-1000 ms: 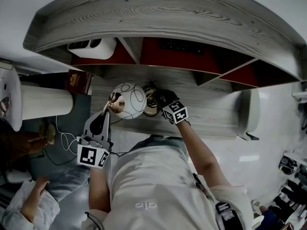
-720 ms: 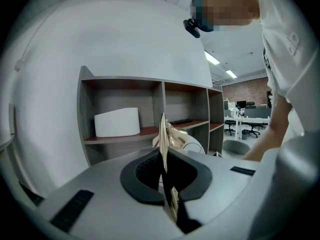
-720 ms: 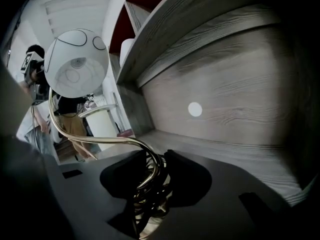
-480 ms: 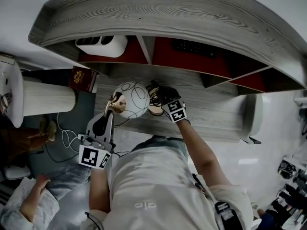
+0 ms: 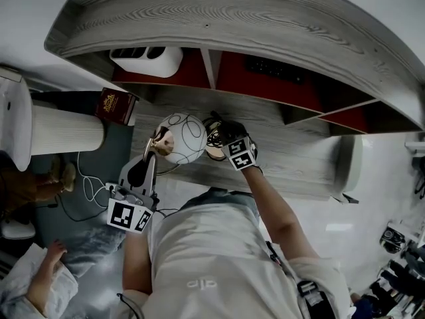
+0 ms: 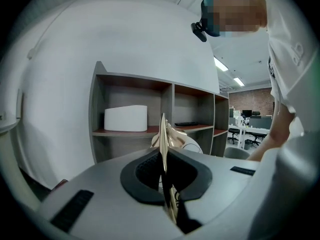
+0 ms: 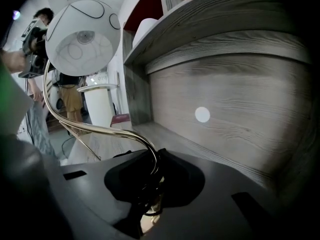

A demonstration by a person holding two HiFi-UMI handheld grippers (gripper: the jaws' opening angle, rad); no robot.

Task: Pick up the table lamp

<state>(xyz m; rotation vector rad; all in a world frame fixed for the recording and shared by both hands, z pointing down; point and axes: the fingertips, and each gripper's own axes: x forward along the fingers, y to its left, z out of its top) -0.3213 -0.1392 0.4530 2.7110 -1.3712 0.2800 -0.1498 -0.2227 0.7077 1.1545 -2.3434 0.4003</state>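
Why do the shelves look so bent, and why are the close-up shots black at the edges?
Head view: the wide-angle lens bows the shelf top into an arc. Left gripper view and right gripper view: fisheye framing leaves black corners. Right gripper view: the foreground sits in shadow, while the white globe of the table lamp is bright.

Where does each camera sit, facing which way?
Head view: person's head, steeply down at table lamp, shelf; torso, arms, left gripper, right gripper show.
Left gripper view: on left gripper, shut on lamp's gold strip; faces shelf.
Right gripper view: on right gripper, jaws just closed on lamp's stem; faces shade.
All show the lamp.
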